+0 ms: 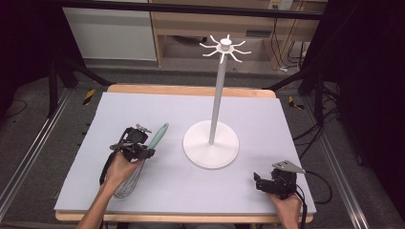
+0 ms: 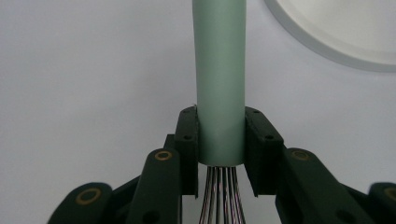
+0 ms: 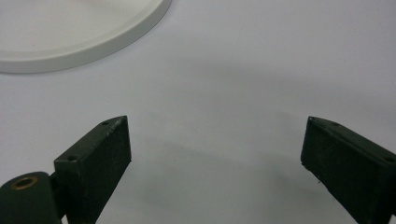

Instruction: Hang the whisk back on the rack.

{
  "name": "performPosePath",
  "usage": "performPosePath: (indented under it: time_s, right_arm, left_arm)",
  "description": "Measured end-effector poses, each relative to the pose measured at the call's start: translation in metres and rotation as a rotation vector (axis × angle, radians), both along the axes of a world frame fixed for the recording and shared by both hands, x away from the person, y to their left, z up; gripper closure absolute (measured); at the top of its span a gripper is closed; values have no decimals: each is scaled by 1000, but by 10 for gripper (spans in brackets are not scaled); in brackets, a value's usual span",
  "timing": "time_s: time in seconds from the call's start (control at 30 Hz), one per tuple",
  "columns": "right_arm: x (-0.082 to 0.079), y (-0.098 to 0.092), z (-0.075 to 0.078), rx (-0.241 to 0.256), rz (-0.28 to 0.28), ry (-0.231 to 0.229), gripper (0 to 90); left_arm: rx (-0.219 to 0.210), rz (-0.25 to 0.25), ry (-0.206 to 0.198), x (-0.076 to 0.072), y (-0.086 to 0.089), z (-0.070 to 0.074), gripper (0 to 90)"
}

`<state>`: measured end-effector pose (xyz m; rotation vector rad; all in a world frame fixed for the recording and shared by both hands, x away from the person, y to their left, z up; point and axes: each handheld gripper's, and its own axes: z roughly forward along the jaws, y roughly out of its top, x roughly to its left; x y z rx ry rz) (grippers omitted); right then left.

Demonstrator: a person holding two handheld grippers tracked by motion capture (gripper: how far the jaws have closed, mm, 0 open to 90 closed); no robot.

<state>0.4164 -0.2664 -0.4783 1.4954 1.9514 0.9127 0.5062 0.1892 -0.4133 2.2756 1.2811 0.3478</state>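
A whisk with a pale green handle and a wire head lies at the left of the lilac mat. My left gripper is shut on the handle just above where the wires leave it; both jaws press its sides. A white stand rises mid-table: a round base, a tall pole and a ring of hooks on top. My right gripper rests open near the front right, its fingers wide apart over bare mat.
The stand's base rim lies just beyond the handle tip, and shows at the upper left of the right gripper view as a rim. The mat covers a wooden table. Cables and a shelf lie beyond the table.
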Motion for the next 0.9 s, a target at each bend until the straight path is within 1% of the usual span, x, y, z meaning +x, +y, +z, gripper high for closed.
performPosePath:
  time_s: [0.23,0.27,0.3,0.33,0.37,0.4,0.47,0.53,0.57,0.63,0.67,0.73,0.77,0.83,0.9]
  right_arm:
    - [0,0,0,-1,1,0,90]
    - [0,0,0,-2,2,-1,90]
    - [0,-1,0,-2,2,-1,90]
    - [0,-1,0,-2,2,-1,90]
    - [0,0,0,-1,1,0,90]
    - [0,0,0,-1,1,0,90]
    - [0,0,0,-1,1,0,90]
    - [0,0,0,-3,1,-1,90]
    - [0,0,0,-3,1,-1,90]
    - [0,0,0,-5,0,0,90]
    - [0,0,0,-5,0,0,90]
    - [0,0,0,-4,0,0,90]
    - [0,-1,0,-5,0,-1,90]
    - [0,0,0,-3,0,-1,90]
    - [0,-1,0,-8,0,-4,90]
  left_arm:
    - [-36,-6,-44,-10,7,14,686]
    - [-41,-7,-54,-12,8,16,686]
    - [-51,-6,-74,-16,10,20,686]
    - [-51,-6,-74,-16,10,20,686]
    - [-64,-6,-99,-20,13,25,686]
    - [-64,-6,-99,-20,13,25,686]
    - [-75,-9,-121,-24,16,30,686]
    - [-92,-8,-138,-27,18,34,686]
    - [-110,-6,-158,-30,20,38,686]
    - [-115,-8,-165,-32,22,40,686]
    - [-129,-4,-175,-33,23,42,686]
    - [-146,-3,-195,-36,26,46,686]
    - [-159,-1,-218,-39,29,49,686]
    - [-167,-4,-224,-41,30,51,686]
    - [-180,-5,-260,-46,32,55,686]
